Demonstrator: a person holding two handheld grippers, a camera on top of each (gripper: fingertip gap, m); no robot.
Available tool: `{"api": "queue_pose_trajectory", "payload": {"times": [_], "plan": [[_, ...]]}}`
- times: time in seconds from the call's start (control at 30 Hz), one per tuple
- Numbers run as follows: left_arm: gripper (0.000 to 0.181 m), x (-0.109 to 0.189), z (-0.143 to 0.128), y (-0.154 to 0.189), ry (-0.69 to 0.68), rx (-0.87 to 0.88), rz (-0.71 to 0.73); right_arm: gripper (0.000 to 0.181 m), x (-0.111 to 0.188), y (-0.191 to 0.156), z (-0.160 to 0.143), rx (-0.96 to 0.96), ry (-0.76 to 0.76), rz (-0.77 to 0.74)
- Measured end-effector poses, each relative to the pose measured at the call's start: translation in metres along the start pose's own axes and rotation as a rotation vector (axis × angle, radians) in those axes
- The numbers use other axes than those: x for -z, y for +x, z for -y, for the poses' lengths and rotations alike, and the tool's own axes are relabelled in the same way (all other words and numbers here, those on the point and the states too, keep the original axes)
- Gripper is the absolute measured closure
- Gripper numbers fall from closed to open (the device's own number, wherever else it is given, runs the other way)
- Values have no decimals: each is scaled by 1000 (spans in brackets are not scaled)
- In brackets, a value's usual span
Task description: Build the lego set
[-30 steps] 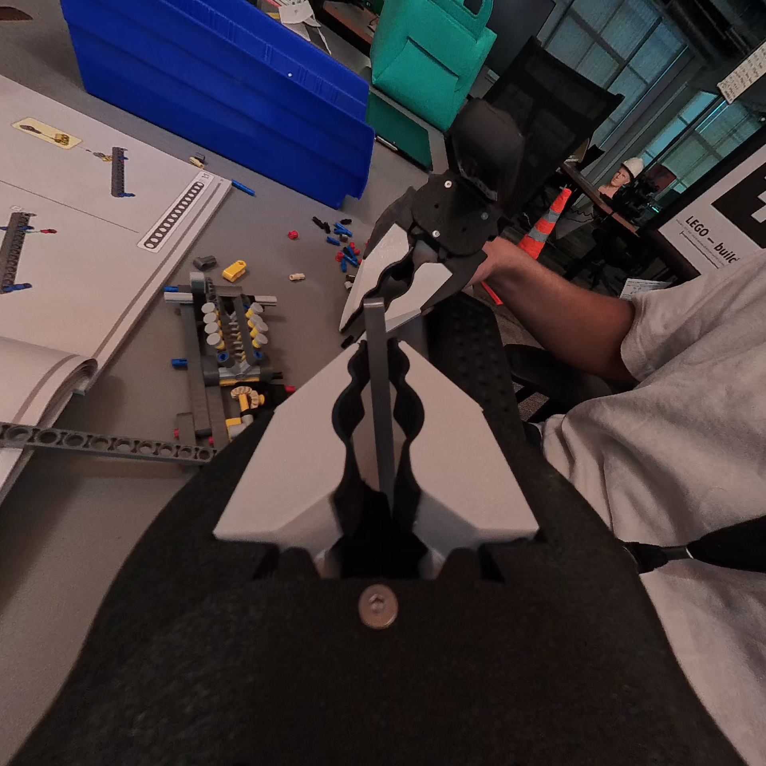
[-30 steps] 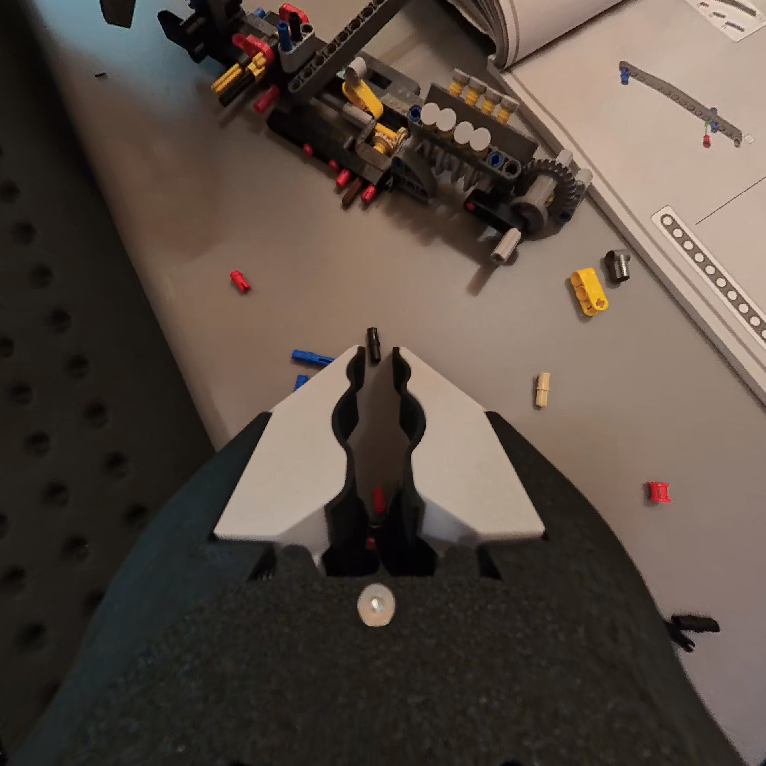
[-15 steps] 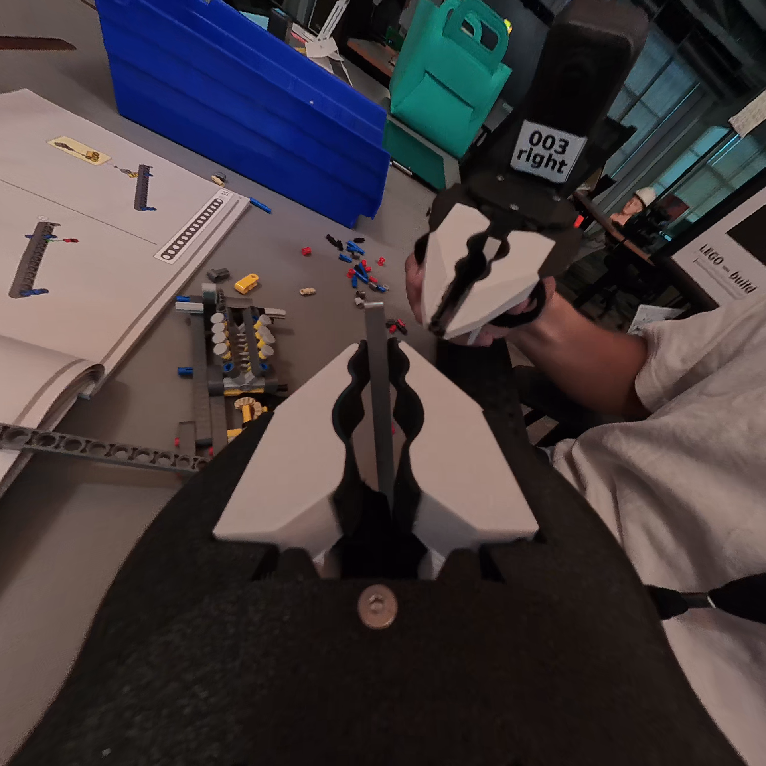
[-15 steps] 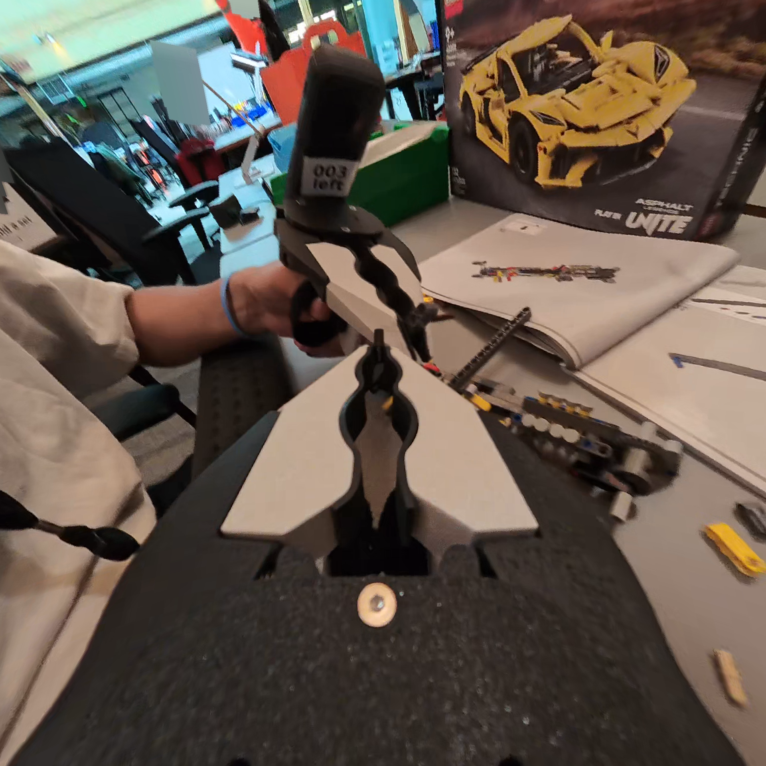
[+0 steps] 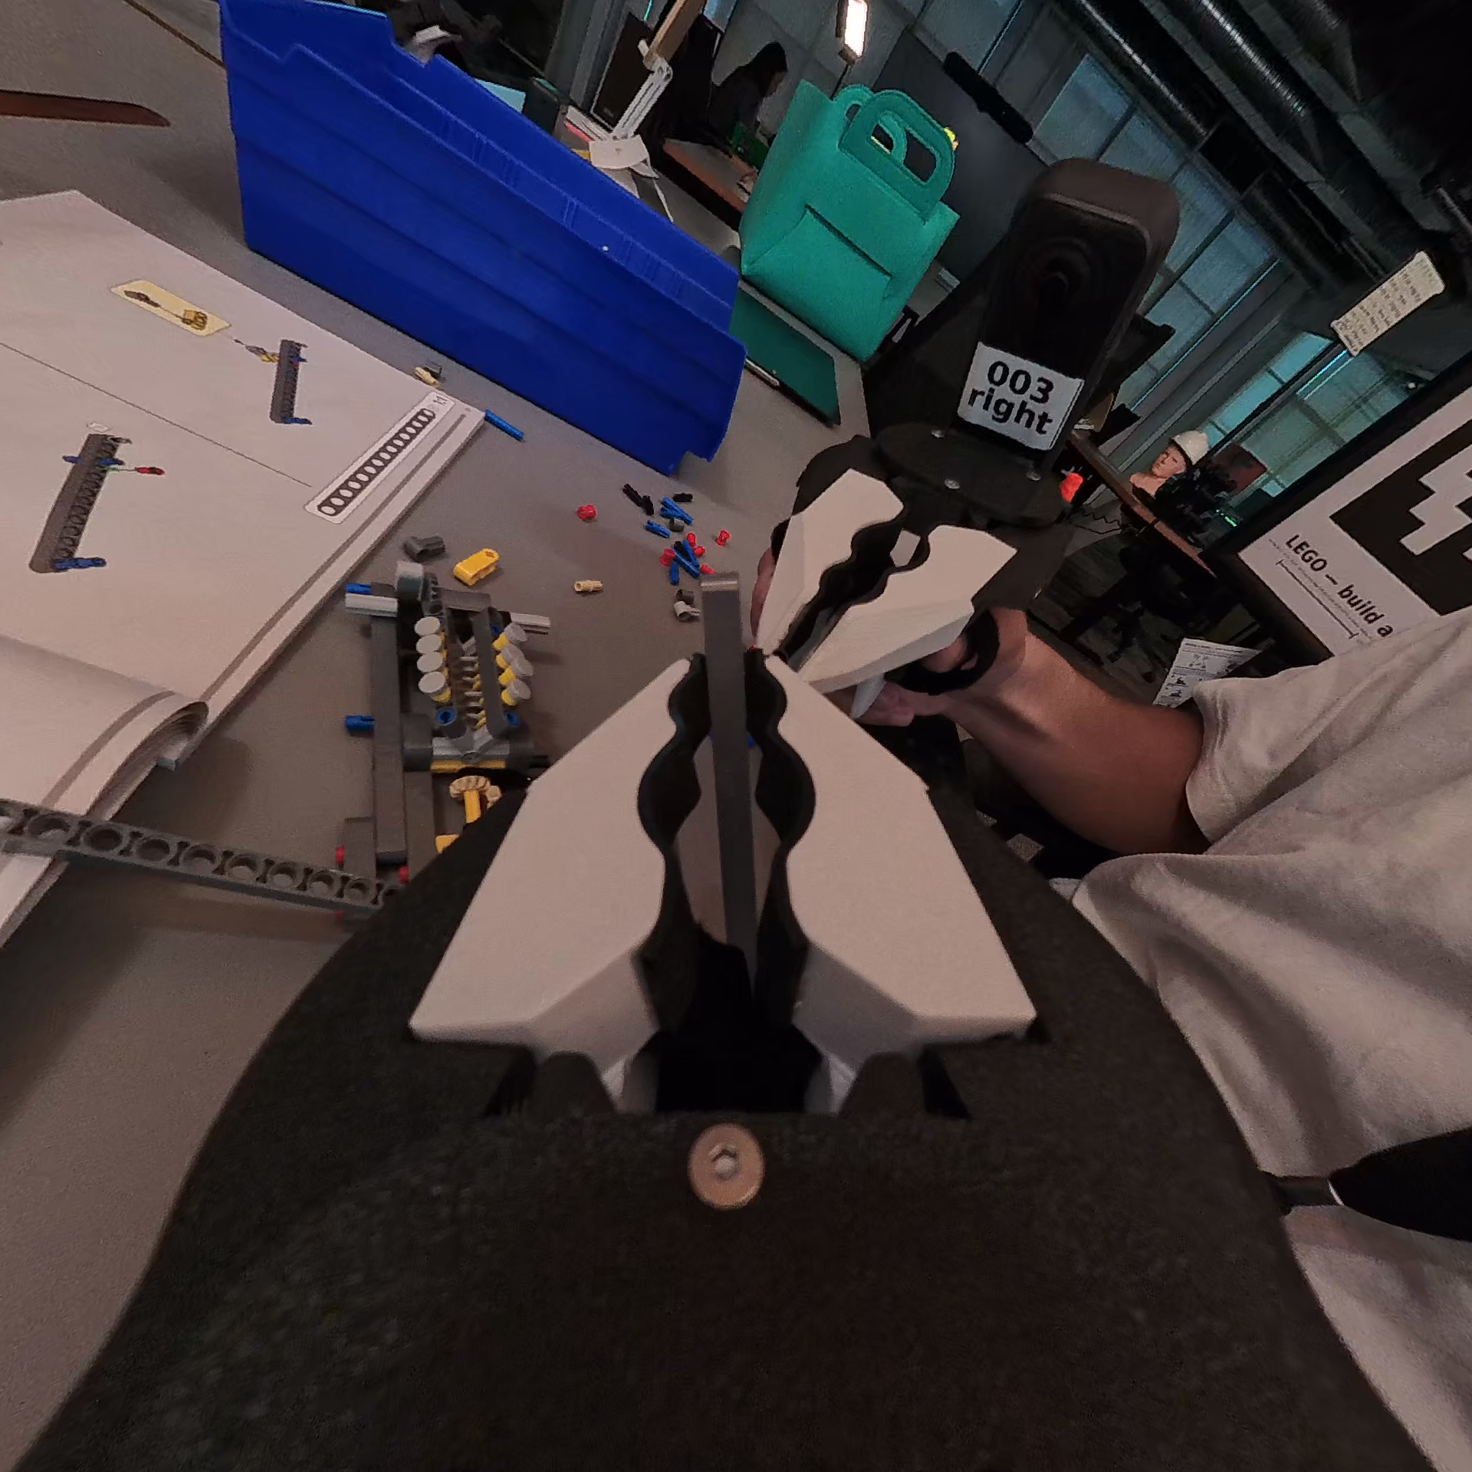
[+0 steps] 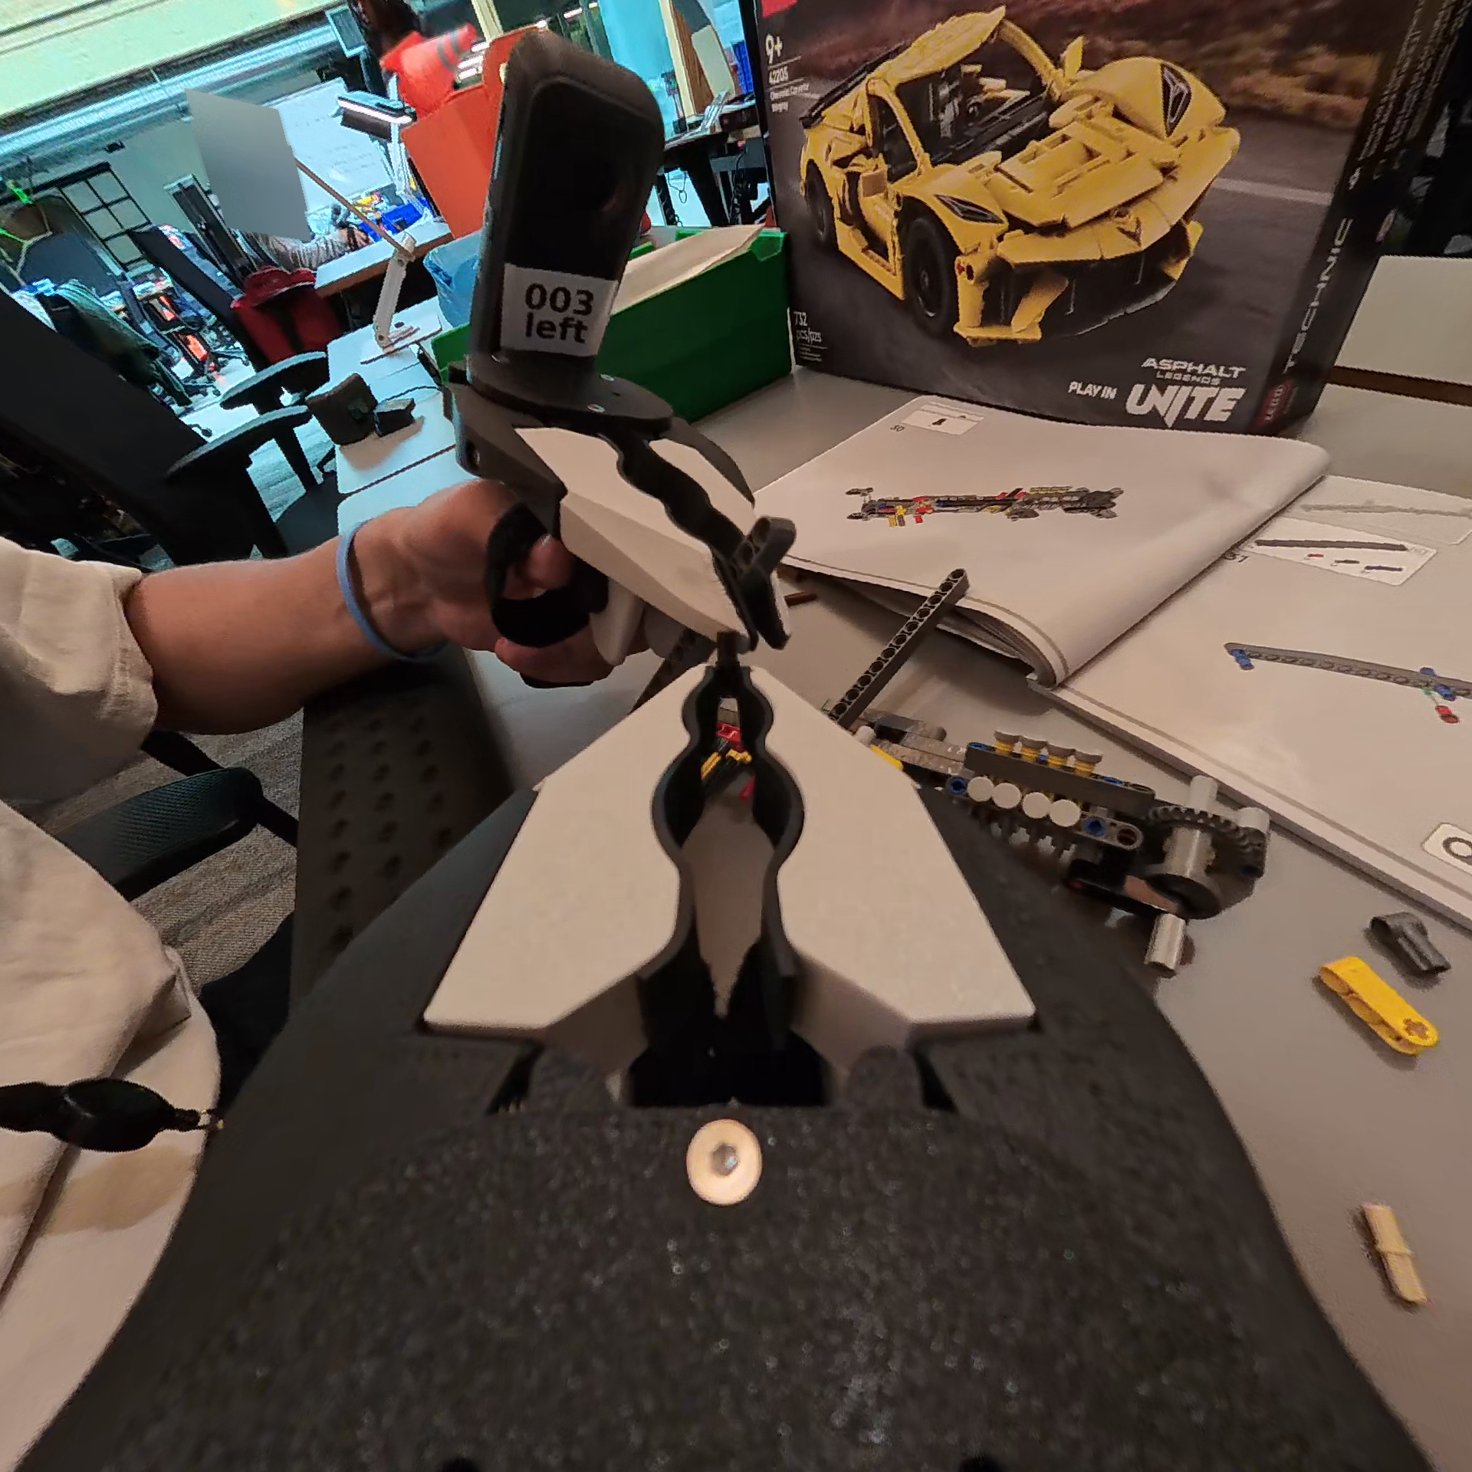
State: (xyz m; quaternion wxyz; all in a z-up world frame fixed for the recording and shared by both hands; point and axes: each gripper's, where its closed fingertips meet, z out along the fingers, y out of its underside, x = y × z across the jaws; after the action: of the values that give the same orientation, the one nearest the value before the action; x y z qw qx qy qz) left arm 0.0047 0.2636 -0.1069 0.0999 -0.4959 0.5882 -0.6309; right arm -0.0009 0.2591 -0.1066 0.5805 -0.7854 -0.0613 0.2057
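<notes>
My pale grey fingers [image 5: 573, 860] have wavy black inner edges and grip a dark grey flat beam [image 5: 729, 765]. My black speckled foam body [image 5: 717, 1314] carries a silver screw [image 5: 726, 1166]. Around me: a bright blue plastic bin [image 5: 478, 239], a teal felt bag [image 5: 844, 231], a yellow car pictured on the dark cardboard box [image 6: 1035, 199], and white instruction pages [image 6: 1075, 510].

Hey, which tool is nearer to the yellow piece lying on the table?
Right. The right tool is raised over the table edge with the yellow piece lying off to its right; the left tool is farther away, meeting the right tool's tips.
</notes>
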Motion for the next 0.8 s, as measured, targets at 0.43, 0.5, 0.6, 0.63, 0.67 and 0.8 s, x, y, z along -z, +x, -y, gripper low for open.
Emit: {"api": "queue_pose_trajectory", "payload": {"times": [0.43, 0.5, 0.6, 0.63, 0.67, 0.8], "plan": [[174, -2, -4, -13, -41, -188, 184, 178, -10, 7, -9, -60, -44, -36], [174, -3, -3, -12, -50, -272, 235, 179, -12, 9, -13, -62, -72, -60], [174, -6, -6, -12, -71, -343, 298, 181, -16, 11, -18, -65, -85, -93], [174, -6, -6, -12, -75, -360, 305, 181, -16, 12, -18, -60, -85, -97], [174, -6, -6, -11, -78, -361, 300, 181, -16, 11, -19, -66, -79, -89], [174, -6, -7, -10, -76, -339, 278, 181, -13, 9, -19, -89, -68, -73]]}}
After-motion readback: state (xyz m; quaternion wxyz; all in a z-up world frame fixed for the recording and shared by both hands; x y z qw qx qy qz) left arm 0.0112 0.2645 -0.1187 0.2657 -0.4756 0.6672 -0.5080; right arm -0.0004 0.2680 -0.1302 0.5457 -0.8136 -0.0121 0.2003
